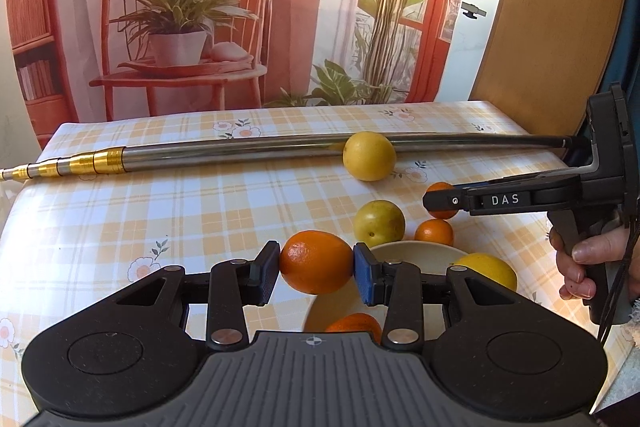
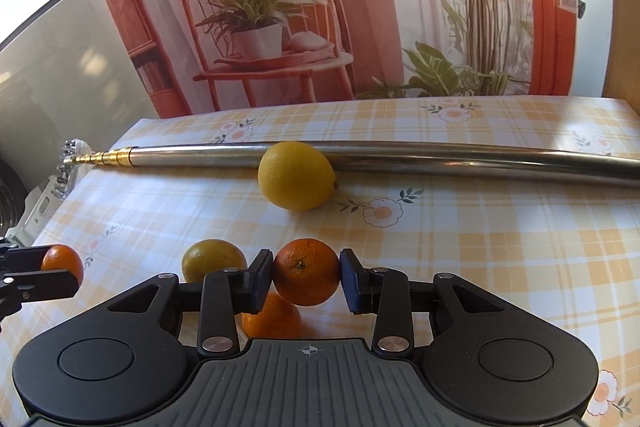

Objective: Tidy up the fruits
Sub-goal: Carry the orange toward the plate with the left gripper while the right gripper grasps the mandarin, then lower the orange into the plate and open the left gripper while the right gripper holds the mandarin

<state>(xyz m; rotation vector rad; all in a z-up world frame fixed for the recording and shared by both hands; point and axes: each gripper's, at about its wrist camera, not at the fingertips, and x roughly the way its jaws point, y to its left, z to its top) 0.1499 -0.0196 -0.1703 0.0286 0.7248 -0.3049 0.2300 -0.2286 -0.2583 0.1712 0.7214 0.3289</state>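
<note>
— What is held by the left gripper (image 1: 316, 263)?

— An orange (image 1: 316, 262) is pinched between its two pads, lifted above the near edge of a pale bowl (image 1: 416, 251). Much of the bowl is covered by the gripper body. Inside it, part of another orange fruit (image 1: 354, 323) is seen, cut off by the gripper, and a yellow fruit (image 1: 490, 269) is seen at its right rim; whether that one lies in the bowl or beside it cannot be told.

— And the right gripper (image 2: 306, 277)?

— A smaller orange (image 2: 306, 273) is clamped between its pads, just above the desk (image 2: 500, 267). Directly beneath it a second small orange (image 2: 272, 319) is half hidden by the gripper. A greenish-yellow round fruit (image 2: 212, 259) is partly masked behind the left finger.

— What else is left on the desk?

— A lemon (image 2: 296, 175) is found against a long metal pole (image 2: 440, 157) laid across the checked cloth; the pole's right end is cut off in the right wrist view. In the left wrist view, the right gripper is seen from the side, gripped by a hand (image 1: 584, 263) of which only some fingers show. The far left of the right wrist view shows the left gripper's orange, partly covered by a finger.
</note>
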